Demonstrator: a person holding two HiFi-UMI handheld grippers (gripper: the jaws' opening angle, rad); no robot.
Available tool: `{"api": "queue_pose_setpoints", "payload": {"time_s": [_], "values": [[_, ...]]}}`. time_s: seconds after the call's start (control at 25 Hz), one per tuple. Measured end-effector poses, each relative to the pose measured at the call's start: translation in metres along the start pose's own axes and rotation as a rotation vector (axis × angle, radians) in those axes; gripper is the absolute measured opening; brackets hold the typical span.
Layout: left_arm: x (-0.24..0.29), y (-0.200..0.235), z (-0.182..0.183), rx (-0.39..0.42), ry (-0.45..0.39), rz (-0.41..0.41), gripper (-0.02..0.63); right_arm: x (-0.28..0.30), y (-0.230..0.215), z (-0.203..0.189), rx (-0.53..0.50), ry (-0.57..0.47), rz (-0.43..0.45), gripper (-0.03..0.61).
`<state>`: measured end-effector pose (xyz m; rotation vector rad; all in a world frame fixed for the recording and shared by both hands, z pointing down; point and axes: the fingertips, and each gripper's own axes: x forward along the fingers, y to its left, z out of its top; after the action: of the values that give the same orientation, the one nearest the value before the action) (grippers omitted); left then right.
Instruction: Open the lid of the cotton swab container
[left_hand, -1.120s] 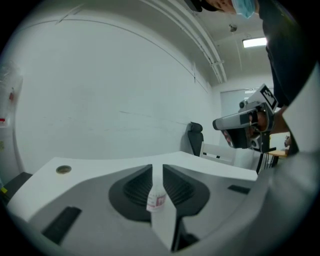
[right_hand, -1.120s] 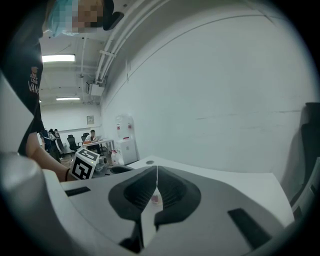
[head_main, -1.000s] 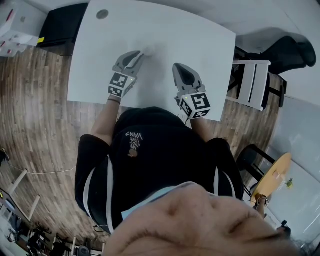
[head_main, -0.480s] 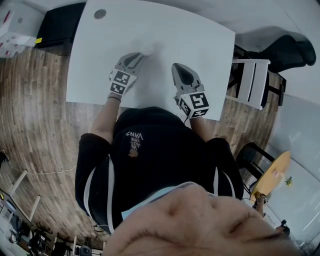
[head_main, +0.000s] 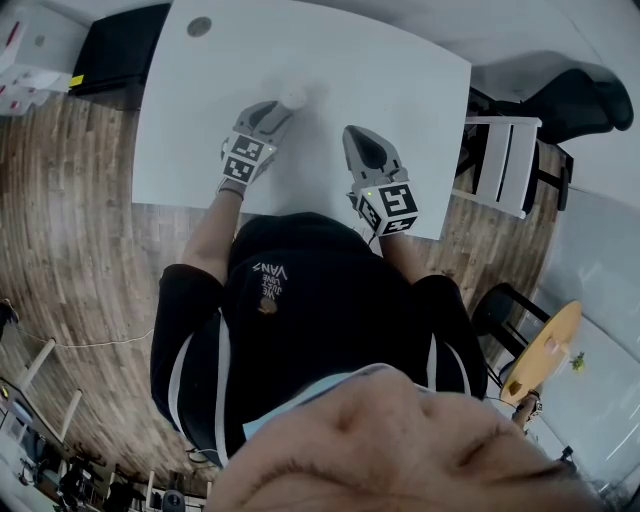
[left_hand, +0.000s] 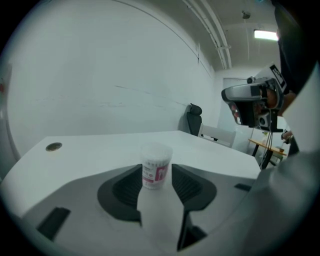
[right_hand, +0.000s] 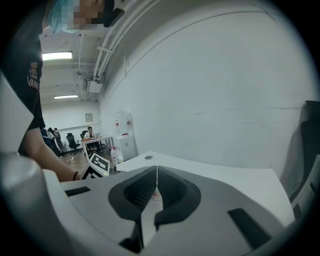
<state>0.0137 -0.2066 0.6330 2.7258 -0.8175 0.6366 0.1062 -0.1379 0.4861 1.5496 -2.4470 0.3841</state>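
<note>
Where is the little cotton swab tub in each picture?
Head view: cotton swab container on the white table, just beyond the left gripper's tips.
Left gripper view: centre, standing between its opening fingers.
Right gripper view: mostly hidden behind the right gripper's shut fingers; perhaps a sliver below them.
Shared landmark: the table's round hole.

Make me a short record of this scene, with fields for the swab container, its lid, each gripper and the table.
container: cotton swab container, upright on the table
lid: lid on the container, not yet opened
left gripper: left gripper jaws opening, with the container standing between their tips and not pressed
right gripper: right gripper jaws together, nothing between them, apart from the container
table: white table, with a round grommet near its far left corner
</note>
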Motion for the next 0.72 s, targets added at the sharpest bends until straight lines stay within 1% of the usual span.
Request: {"api": "queue_pose_setpoints", "payload": {"time_s": [0.12,0.2,0.44,0.72], "values": [[0.005,0.0,-0.005,-0.008,0.02,-0.007,0.215,0.001,0.0,-0.002,0.001,0.006,0.003,0.014],[0.009,-0.001,-0.006,-0.006,0.029,-0.014,0.235,0.001,0.001,-0.003,0.001,0.01,0.004,0.014],[0.02,0.005,-0.006,0.036,0.054,0.009,0.252,0.002,0.001,-0.007,0.002,0.021,0.005,0.014],[0.035,0.009,-0.01,0.05,0.087,0.032,0.258,0.004,-0.002,-0.01,0.004,0.028,0.002,0.012]]}}
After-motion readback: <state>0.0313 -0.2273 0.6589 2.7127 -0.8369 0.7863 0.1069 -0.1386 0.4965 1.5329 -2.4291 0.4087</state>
